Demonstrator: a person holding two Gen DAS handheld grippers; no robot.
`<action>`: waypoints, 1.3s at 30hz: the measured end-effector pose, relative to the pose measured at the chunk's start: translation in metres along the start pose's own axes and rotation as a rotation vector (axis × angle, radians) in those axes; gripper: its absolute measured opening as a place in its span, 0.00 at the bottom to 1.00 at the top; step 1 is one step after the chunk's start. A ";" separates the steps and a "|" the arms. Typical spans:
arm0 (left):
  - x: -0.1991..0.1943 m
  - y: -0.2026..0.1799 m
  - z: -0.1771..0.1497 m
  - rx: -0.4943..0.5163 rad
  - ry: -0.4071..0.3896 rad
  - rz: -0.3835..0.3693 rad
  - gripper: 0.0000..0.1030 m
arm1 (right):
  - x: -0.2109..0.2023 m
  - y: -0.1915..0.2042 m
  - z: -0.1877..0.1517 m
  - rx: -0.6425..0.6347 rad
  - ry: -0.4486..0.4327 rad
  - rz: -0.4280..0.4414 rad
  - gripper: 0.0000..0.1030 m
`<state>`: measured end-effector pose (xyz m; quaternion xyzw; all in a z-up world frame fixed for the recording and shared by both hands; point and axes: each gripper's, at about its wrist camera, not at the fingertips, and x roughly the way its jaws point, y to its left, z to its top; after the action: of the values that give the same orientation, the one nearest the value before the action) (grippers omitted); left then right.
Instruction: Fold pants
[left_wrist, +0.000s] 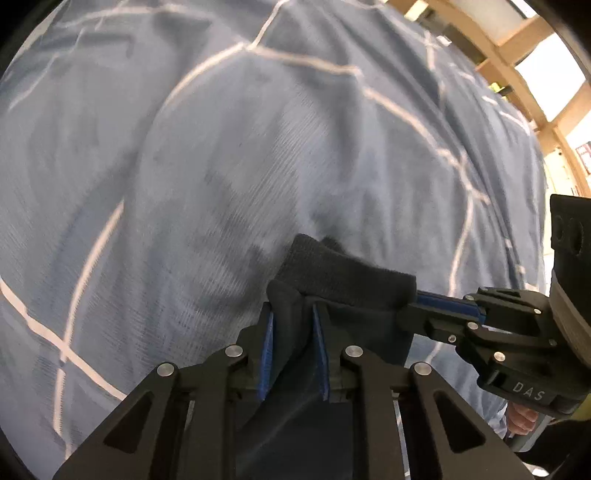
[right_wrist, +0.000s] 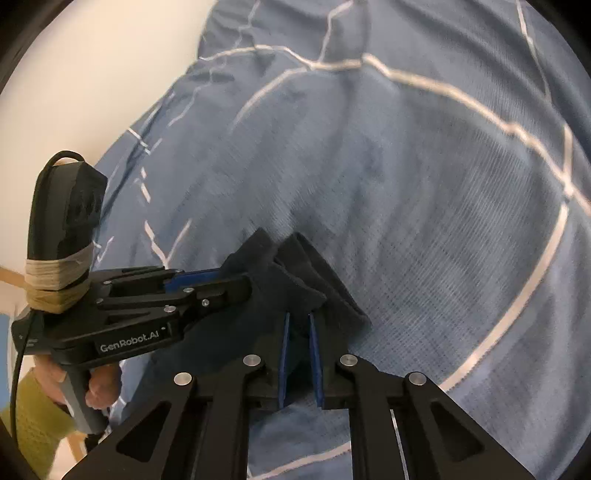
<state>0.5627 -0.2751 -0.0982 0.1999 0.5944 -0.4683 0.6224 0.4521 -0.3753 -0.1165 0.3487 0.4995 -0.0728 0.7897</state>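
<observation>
The dark pants (left_wrist: 343, 273) lie bunched on a blue bedspread (left_wrist: 221, 166), a ribbed hem showing at the top of the bunch. In the left wrist view my left gripper (left_wrist: 293, 317) is shut on a fold of the dark cloth, which fills the gap between its blue pads. My right gripper (left_wrist: 412, 306) comes in from the right and pinches the same hem at its right end. In the right wrist view my right gripper (right_wrist: 298, 325) is shut on the pants (right_wrist: 306, 273), and my left gripper (right_wrist: 236, 280) grips the cloth from the left. The rest of the pants is hidden under the grippers.
The bedspread (right_wrist: 424, 184) is blue with thin white lines and many wrinkles. A wooden frame (left_wrist: 517, 55) stands beyond its far right edge. A cream wall (right_wrist: 92, 74) lies past its left edge. A hand in a yellow-green sleeve (right_wrist: 37, 413) holds the left gripper's handle.
</observation>
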 end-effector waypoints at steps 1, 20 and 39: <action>-0.003 -0.003 0.001 0.004 -0.014 -0.007 0.20 | -0.005 0.001 -0.001 -0.003 -0.009 -0.006 0.11; -0.057 0.003 -0.035 -0.221 -0.234 0.210 0.50 | -0.013 -0.019 -0.013 0.062 0.004 -0.056 0.37; -0.037 -0.002 -0.189 -0.799 -0.227 0.579 0.50 | 0.012 -0.029 -0.010 0.112 0.056 -0.002 0.39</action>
<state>0.4624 -0.1110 -0.1034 0.0505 0.5758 -0.0313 0.8155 0.4377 -0.3880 -0.1433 0.3936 0.5171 -0.0917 0.7545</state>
